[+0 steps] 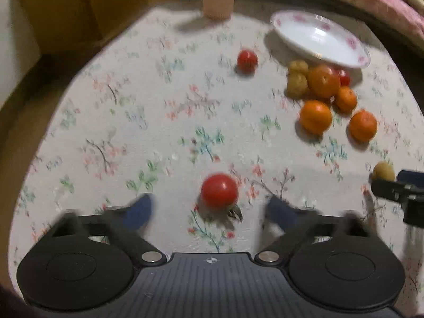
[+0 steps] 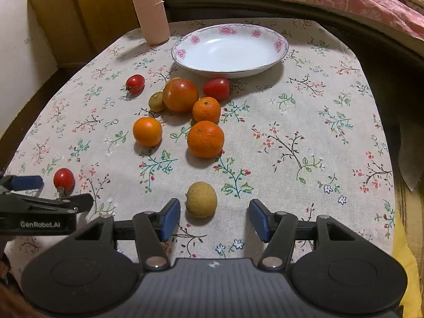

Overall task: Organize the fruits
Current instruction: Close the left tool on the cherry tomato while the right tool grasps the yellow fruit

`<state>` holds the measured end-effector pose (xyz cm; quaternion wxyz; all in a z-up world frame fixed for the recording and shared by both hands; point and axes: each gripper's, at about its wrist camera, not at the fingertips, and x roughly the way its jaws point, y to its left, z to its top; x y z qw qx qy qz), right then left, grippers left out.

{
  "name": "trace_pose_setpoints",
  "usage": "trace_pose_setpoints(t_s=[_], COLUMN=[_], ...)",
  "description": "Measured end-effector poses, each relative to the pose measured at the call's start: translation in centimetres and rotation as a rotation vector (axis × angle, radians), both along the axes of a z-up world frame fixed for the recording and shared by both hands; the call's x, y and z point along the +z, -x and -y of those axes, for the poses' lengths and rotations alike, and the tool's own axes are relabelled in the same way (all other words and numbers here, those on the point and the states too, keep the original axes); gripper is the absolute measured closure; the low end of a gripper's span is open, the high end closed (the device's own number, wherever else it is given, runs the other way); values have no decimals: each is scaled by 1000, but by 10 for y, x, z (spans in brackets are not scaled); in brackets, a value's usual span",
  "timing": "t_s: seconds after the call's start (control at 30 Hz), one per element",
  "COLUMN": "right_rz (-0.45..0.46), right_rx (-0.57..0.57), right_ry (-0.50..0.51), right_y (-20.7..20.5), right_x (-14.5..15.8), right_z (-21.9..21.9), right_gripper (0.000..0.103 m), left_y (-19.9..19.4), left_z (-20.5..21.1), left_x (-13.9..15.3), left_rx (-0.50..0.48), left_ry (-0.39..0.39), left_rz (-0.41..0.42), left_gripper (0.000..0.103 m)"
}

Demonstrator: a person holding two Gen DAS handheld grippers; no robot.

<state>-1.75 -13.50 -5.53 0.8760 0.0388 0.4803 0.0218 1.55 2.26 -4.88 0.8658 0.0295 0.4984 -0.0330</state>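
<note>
1. A table (image 2: 304,122) with a flowered cloth carries everything; the fruit lies loose on the cloth, none of it in the dish.
2. The white dish with pink roses (image 2: 230,50) sits near the far edge, and a ribbed pink cylinder (image 2: 149,8) stands upright by the far left corner.
3. Just in front of the dish is a huddle: a large orange-red tomato (image 2: 180,95), a red cherry tomato (image 2: 216,88) at its right, a small brownish longan (image 2: 157,101) at its left, and three mandarins (image 2: 205,139) on the near side.
4. Another cherry tomato (image 2: 135,83) lies a little apart, to the left of that huddle.
5. The right gripper (image 2: 214,218) points down at the near edge with its blue pads spread; a pale longan (image 2: 201,199) sits on the cloth just beyond the tips, closer to the left pad, and nothing is grasped.
6. The left gripper (image 1: 209,210) is over the near left part of the table, blurred, fingers released and wide apart.
7. A round red tomato (image 1: 219,190) with a green stalk lies just beyond that gripper's tips, touched by neither pad.
</note>
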Motion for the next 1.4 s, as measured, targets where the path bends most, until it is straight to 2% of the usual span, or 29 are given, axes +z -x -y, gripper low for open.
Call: trace_pose_setpoints(t_s=[0.17, 0.23, 0.27, 0.3, 0.4, 0.43, 0.47, 1.1, 1.23, 1.37, 1.4], right_rz=[-2, -1, -1, -3, -4, -9, -12, 27, -8, 9, 16], right_rx=[-3, 1, 5, 8, 12, 18, 19, 50, 50, 58, 60], right_ry=[-10, -18, -17, -17, -26, -43, -52, -79, -118, -117, -116], right_y=[1, 1, 2, 2, 2, 2, 2, 4, 0, -3, -4], right_x=[1, 2, 2, 1, 1, 2, 2, 7, 0, 0, 0], right_z=[2, 3, 2, 1, 2, 4, 4, 5, 10, 10, 8], right_gripper=[54, 58, 60, 65, 74, 81, 82, 83, 80, 74, 68], left_y=[4, 5, 6, 6, 6, 5, 5, -1, -2, -1, -1], left_z=[8, 11, 11, 11, 15, 16, 17, 41, 44, 44, 44], left_x=[5, 6, 7, 8, 7, 7, 7, 10, 7, 7, 7], left_rx=[-58, -71, -74, -79, -96, -101, -103, -213, -224, -226, -226], left_ry=[8, -4, -4, 7, 6, -2, -7, 78, 82, 94, 94], left_rz=[23, 27, 31, 30, 23, 25, 27, 21, 7, -2, -1], left_gripper=[52, 57, 67, 68, 68, 68, 68, 68, 67, 67, 67])
